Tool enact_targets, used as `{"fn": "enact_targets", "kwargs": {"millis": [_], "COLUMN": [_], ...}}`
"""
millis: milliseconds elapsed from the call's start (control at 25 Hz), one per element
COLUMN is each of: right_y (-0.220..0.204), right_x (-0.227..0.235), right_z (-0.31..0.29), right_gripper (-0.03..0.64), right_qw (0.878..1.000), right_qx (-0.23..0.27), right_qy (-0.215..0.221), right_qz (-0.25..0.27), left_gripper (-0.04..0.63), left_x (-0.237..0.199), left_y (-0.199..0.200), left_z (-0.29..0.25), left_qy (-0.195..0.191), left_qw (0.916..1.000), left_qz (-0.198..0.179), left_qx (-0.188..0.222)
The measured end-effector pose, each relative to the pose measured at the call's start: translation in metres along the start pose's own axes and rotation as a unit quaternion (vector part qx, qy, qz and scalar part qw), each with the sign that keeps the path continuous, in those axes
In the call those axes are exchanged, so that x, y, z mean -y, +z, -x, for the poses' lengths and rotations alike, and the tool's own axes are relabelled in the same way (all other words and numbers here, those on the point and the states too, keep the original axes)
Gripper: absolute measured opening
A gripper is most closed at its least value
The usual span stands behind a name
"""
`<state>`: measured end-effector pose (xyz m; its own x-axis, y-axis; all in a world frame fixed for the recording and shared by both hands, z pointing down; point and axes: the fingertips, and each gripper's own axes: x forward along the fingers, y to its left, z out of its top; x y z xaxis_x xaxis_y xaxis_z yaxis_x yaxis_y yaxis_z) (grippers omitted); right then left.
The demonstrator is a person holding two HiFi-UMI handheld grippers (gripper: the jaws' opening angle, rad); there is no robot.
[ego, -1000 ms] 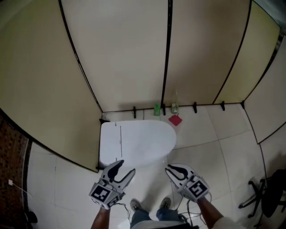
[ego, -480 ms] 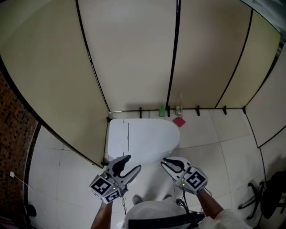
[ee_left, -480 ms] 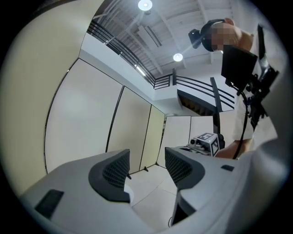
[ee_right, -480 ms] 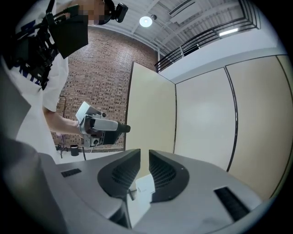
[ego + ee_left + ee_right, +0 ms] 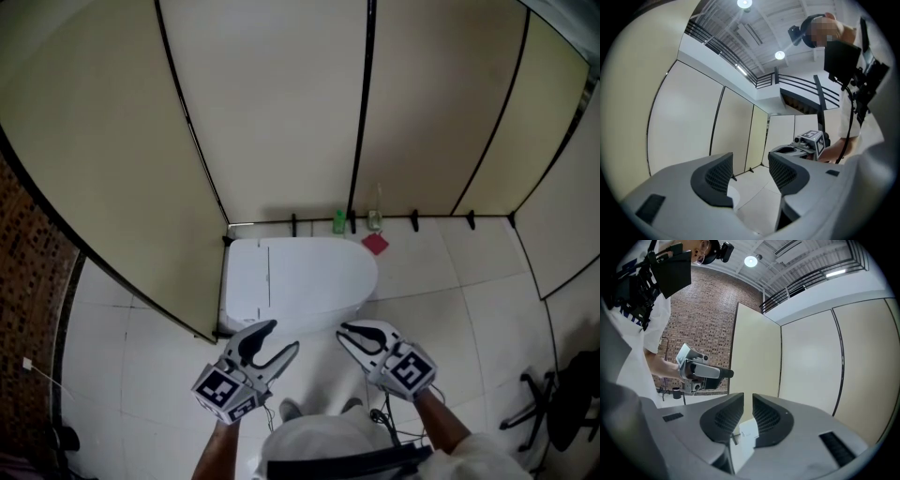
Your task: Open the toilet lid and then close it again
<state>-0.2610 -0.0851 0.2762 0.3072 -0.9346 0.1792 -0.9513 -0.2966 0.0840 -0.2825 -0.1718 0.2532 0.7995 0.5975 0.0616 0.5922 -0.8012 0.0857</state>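
- Left gripper (image 5: 284,335): how do its jaws stand, and where is the toilet lid (image 5: 314,274) from it?
- Jaws apart, nothing between them. Its own view shows only floor (image 5: 757,201) and partition (image 5: 684,122) past the pads. The lid is down flat, ahead of this gripper and below it, well apart from the tips.
- And the right gripper (image 5: 343,330)?
- Jaws together, clamped on nothing. The white patch low in the slit in its own view is the toilet (image 5: 743,439) beyond, not a thing held. The lid is ahead of it and below it too, with no contact.
- Which way does the lid run?
- Across the two grippers, not away from them. The hinge line (image 5: 269,281) sits ahead of the Left gripper, a touch to its outer side. The rounded free end lies ahead of the right gripper, slightly outward of its tips.
- So which hand lifts?
- I'd judge the right one, since it is nearer the free edge, where a lift gets purchase. Its closed tips could hook under that rim, or it may need to part its jaws first to take hold.
- And the swing?
- Most likely up and over toward the Left gripper's side, about the hinge. That gripper should stay clear of the arc, or wait there to steady the lid.
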Motion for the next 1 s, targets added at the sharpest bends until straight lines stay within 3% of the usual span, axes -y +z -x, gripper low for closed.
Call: {"fn": "enact_targets", "kwargs": {"millis": [520, 720, 840, 1000], "right_y": [-0.013, -0.025, -0.040, -0.072], "right_x": [-0.003, -0.006, -0.004, 0.005], "right_z": [-0.003, -0.018, -0.029, -0.040], "right_gripper": [0.052, 0.052, 0.052, 0.054], "right_qw": [1.000, 0.998, 0.996, 0.983], "right_qx": [-0.026, -0.043, -0.049, -0.048], "right_qy": [-0.005, -0.028, -0.061, -0.109], "right_qz": [-0.005, -0.019, -0.051, -0.143], "left_gripper": [0.238, 0.239, 0.239, 0.239], "left_x": [-0.017, -0.037, -0.053, -0.073], "left_y": [-0.007, -0.023, -0.032, -0.048], "left_z": [0.013, 0.031, 0.043, 0.054], "left_qy": [0.045, 0.057, 0.056, 0.057], "left_qw": [0.9985, 0.9982, 0.9982, 0.9978], "left_qz": [0.022, 0.018, 0.022, 0.025], "left_qx": [0.024, 0.008, -0.007, -0.023]}}
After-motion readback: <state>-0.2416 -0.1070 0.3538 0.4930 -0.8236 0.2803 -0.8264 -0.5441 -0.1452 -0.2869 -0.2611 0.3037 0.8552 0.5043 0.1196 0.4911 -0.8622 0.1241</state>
